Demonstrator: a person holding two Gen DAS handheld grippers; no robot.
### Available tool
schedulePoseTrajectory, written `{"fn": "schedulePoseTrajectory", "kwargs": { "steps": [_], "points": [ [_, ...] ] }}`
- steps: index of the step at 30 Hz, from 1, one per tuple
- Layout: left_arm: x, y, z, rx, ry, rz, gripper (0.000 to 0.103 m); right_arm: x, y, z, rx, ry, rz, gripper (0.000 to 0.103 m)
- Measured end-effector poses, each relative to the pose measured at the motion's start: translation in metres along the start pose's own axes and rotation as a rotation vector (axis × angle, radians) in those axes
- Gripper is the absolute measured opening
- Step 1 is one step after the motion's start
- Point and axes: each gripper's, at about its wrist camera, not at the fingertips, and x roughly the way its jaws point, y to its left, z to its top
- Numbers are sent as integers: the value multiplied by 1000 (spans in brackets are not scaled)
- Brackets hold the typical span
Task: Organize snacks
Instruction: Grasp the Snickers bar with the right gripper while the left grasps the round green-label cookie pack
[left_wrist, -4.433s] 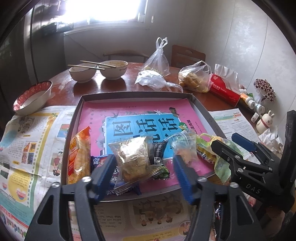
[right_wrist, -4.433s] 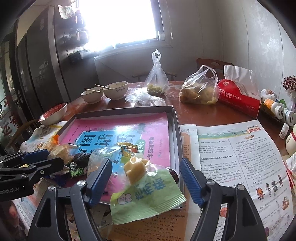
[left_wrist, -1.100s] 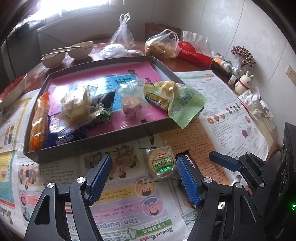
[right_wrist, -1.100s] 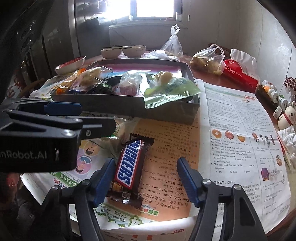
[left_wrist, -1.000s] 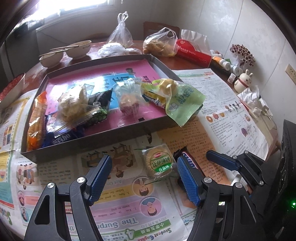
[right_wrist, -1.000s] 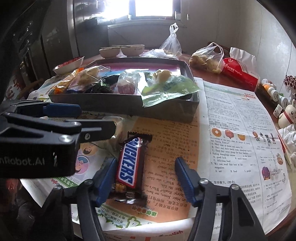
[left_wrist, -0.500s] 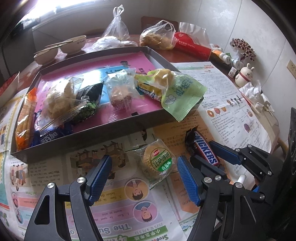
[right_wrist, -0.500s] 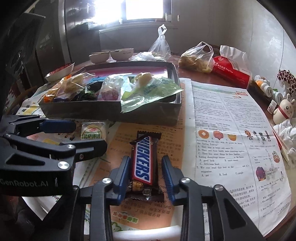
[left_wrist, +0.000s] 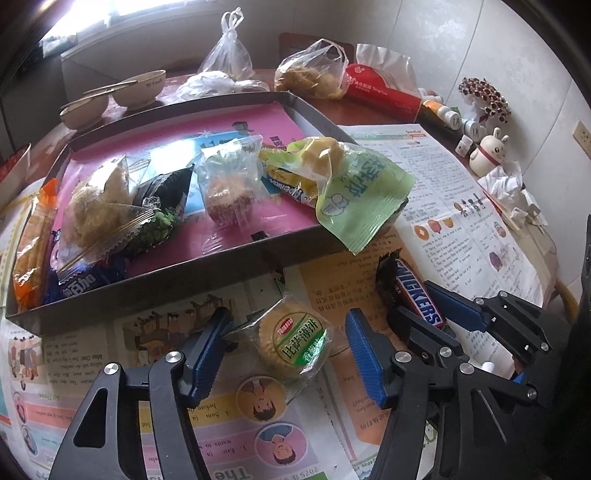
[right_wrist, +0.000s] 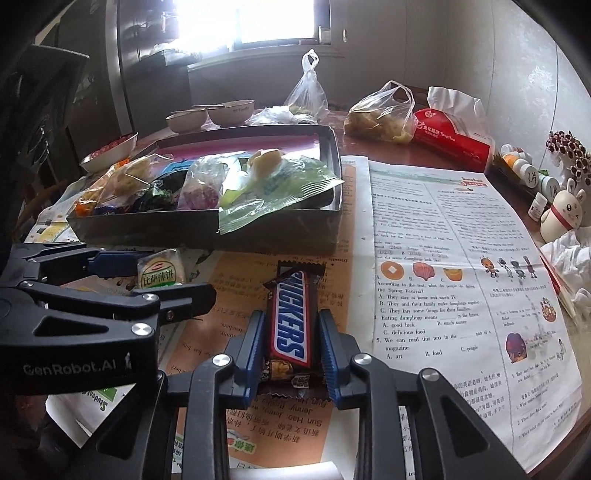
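**Two claws, two snacks in front of the tray**

Left wrist view: the left claw (left_wrist: 286, 349) is spread wide, its ribbed blue pads either side of one round biscuit (left_wrist: 293, 341) in crinkly clear wrap with a green label, lying on newspaper (left_wrist: 229, 435). The left pad touches the wrap's edge; the right pad stands apart. Behind it sits one shallow, grey, rectangular tray (left_wrist: 155, 286) with a glossy pink liner, holding seven soft packets; a pale green one (left_wrist: 360, 192) droops over the rim.

Right wrist view: the right claw (right_wrist: 291, 354) is clenched on one Snickers bar (right_wrist: 290, 321), brown glossy wrapper, long and flat, its far end on the newspaper-covered tabletop (right_wrist: 436, 280). Two ceramic bowls (right_wrist: 210, 114) stand beyond the tray.
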Motion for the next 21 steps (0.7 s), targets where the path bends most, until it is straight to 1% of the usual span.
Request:
{"fn": "schedulePoseTrajectory", "kwargs": {
  "steps": [2,4,5,8,11,15,21],
  "points": [
    [-1,1,-1,0,-3,5,59,0,-2,1,8,-1,7,29],
    [-2,2,-1,-1,-4,-1,49,0,-3,1,13,-1,12,29],
    [-3,3,-1,0,-4,-1,47,0,-3,1,15,0,16,28],
    [-5,6,-3,-5,-4,-6,46,-1,-3,1,16,4,29,28],
    [-8,10,-6,-13,-1,-13,45,-2,-3,1,26,10,62,28],
    [-15,17,-11,-30,-1,-35,44,-7,6,1,-5,2,71,28],
    [-37,35,-17,-70,-36,-45,44,-16,21,1,-46,-6,110,28]
  ]
}}
